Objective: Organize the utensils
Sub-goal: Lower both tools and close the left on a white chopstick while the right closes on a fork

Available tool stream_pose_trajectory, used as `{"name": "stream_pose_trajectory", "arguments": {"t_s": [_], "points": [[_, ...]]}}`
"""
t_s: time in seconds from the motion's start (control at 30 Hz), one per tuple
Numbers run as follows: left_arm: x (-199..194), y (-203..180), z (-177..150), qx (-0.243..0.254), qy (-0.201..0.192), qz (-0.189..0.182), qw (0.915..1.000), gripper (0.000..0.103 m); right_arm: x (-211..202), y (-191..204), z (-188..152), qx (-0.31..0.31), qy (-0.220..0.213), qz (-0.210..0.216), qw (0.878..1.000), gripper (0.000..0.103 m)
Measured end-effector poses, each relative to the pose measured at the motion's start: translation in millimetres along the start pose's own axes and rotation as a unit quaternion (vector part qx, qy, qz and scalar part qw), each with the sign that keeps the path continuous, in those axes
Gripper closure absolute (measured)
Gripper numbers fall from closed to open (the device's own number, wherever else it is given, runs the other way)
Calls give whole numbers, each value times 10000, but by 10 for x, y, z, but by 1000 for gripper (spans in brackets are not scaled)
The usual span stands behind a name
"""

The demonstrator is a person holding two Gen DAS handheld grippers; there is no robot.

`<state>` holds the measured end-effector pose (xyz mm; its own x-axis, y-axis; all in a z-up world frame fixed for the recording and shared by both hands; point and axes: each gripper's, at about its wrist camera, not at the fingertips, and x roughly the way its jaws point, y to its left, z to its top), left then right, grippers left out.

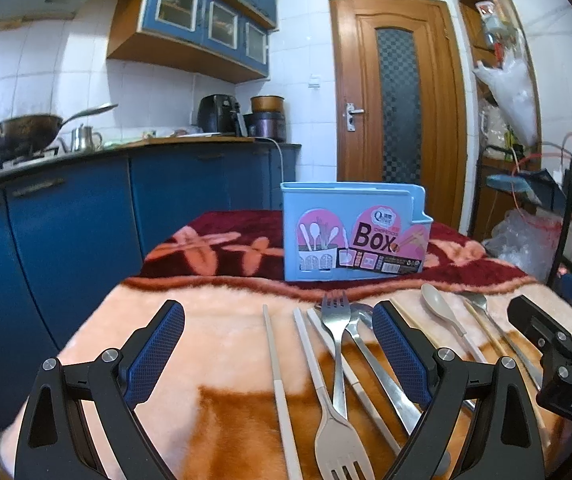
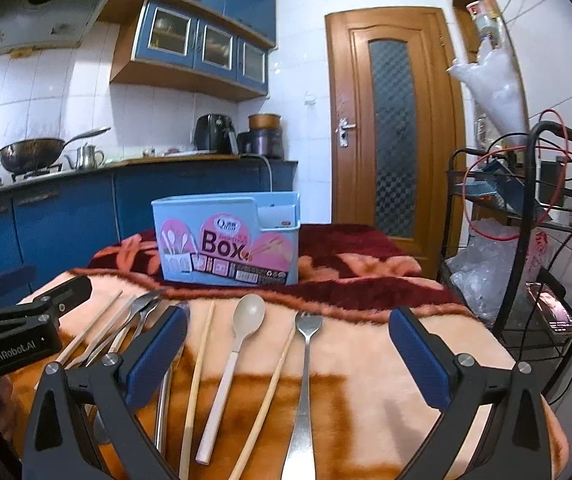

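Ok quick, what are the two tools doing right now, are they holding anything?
Left tool: open, holding nothing, over the forks.
Right tool: open, holding nothing, over the spoon.

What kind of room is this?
A home kitchen, most likely: a wok sits on a stove, blue cupboards hang on the tiled wall, and a kettle stands on the counter.
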<state>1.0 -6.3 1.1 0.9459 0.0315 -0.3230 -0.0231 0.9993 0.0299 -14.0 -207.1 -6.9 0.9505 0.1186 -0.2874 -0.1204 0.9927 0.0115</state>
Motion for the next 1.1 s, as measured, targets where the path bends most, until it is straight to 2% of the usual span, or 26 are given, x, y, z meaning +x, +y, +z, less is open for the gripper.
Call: {"name": "stream_pose_trajectory", "arguments": {"t_s": [0.17, 0.27, 0.4, 0.6, 0.8, 0.87, 0.97, 1.03, 1.1], "points": [[1, -48, 27, 182, 61, -25, 9998, 8, 27, -41, 44, 6, 330, 141, 9994, 0], [43, -3, 78, 117, 283, -166, 9994, 8, 78, -97, 107, 85, 644, 243, 9976, 0], [180, 31, 144, 171, 902, -300, 9953, 8, 145, -202, 204, 57, 961, 177, 9952, 0], [396, 104, 212, 234, 1794, -468, 9824, 8, 306, -332, 289, -25, 1670, 112, 9859, 0], [575, 176, 245, 272, 2492, -606, 9662, 8, 557, -415, 303, -21, 2598, 263, 9653, 0], [634, 198, 253, 276, 2678, -645, 9609, 8, 671, -452, 294, 79, 2990, 394, 9534, 6], [720, 250, 252, 268, 2969, -627, 9525, 9, 797, -487, 284, 170, 3449, 572, 9367, 19], [769, 288, 242, 249, 3150, -649, 9466, 12, 851, -499, 284, 183, 3683, 577, 9277, 27], [811, 324, 218, 218, 3375, -719, 9383, 20, 900, -502, 288, 135, 3871, 568, 9202, 33]]}}
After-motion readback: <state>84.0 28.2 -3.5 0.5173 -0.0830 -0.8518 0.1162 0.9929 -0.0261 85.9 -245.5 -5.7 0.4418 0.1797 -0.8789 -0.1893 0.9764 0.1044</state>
